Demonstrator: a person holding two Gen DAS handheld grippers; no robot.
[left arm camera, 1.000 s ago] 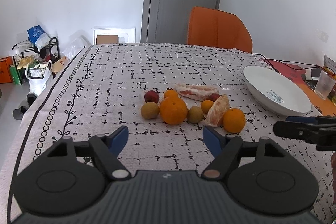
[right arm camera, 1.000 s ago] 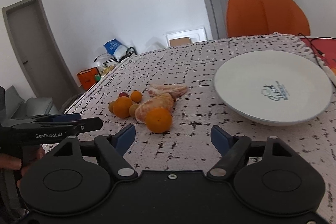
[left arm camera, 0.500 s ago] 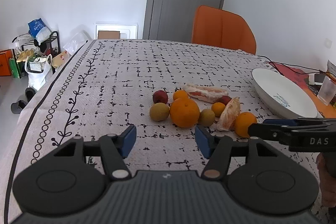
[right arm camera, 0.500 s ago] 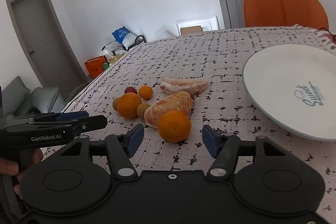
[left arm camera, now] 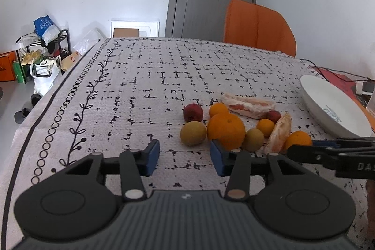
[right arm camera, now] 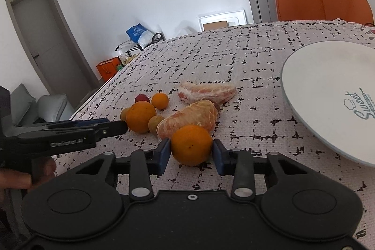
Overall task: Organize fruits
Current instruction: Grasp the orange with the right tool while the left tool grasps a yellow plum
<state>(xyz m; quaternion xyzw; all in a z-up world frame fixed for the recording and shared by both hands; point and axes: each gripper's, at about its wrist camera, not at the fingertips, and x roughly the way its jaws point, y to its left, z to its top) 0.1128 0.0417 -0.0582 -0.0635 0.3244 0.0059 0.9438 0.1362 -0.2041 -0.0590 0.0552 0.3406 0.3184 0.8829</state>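
Since a second ago the right hand-held gripper (right arm camera: 189, 156) has advanced; its open jaws now flank the nearest orange (right arm camera: 191, 144), not yet clamped. Left hand-held gripper (left arm camera: 184, 157) hovers open, narrower. Fruit sits mid-worktop; plate (right arm camera: 311, 76) at right edge is empty.

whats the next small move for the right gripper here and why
Probably close the right gripper on the orange. The orange already sits on the tablecloth between its open blue fingers, with a small gap showing on each side. The white plate lies empty to the right, a likely place to carry it next.
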